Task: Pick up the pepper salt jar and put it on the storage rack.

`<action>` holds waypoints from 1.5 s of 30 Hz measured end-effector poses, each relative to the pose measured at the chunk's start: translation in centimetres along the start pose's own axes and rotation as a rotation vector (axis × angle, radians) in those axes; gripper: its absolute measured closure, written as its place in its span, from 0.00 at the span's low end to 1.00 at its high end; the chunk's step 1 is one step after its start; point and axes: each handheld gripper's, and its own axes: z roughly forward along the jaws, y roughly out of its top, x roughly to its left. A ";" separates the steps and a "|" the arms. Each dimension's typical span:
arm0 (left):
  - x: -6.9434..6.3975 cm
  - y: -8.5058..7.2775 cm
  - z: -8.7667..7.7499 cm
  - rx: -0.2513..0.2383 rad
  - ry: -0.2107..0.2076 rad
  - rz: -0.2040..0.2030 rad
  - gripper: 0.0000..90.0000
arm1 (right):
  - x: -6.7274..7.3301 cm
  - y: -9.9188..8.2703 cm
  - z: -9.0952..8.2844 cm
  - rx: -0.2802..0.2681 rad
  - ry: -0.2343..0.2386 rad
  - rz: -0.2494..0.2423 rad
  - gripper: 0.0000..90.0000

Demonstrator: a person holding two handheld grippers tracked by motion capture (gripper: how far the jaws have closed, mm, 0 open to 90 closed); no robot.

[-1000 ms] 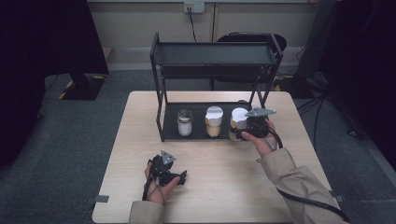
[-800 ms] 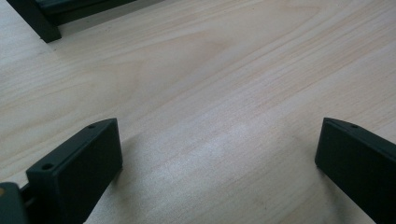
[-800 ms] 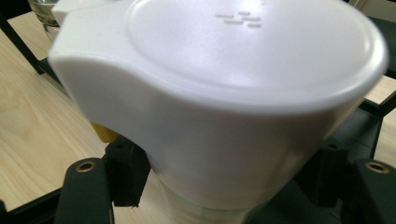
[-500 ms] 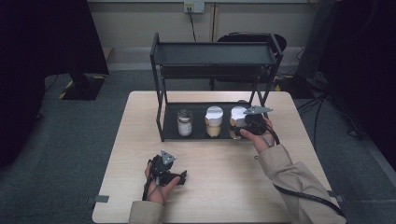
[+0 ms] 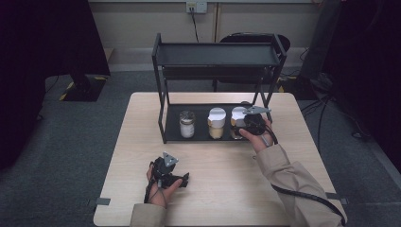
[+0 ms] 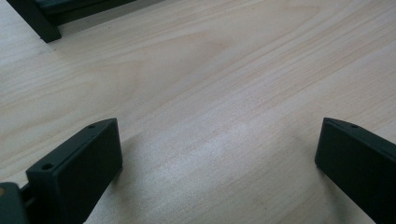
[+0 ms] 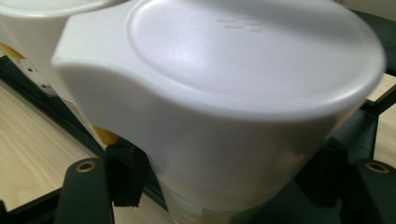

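A lab-like test room — bare wooden table (image 5: 222,161), grey carpet (image 5: 80,142), wall socket (image 5: 196,6).

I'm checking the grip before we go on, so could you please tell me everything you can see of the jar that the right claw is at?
The jar with the white lid stands upright at the right end of a row of three on the black shelf's lower tray, close beside the middle jar. Its smooth plastic lid has a pouring lip; a pale, clear body shows below. The right claw is shut on it, jaws on either side under the lid.

Jars (image 5: 216,123) crowded under low shelf (image 5: 217,54)
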 end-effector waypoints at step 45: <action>0.0 0.0 0.0 0.000 0.000 0.000 0.00 | 0.6 -0.3 1.0 -0.005 -0.024 0.003 0.34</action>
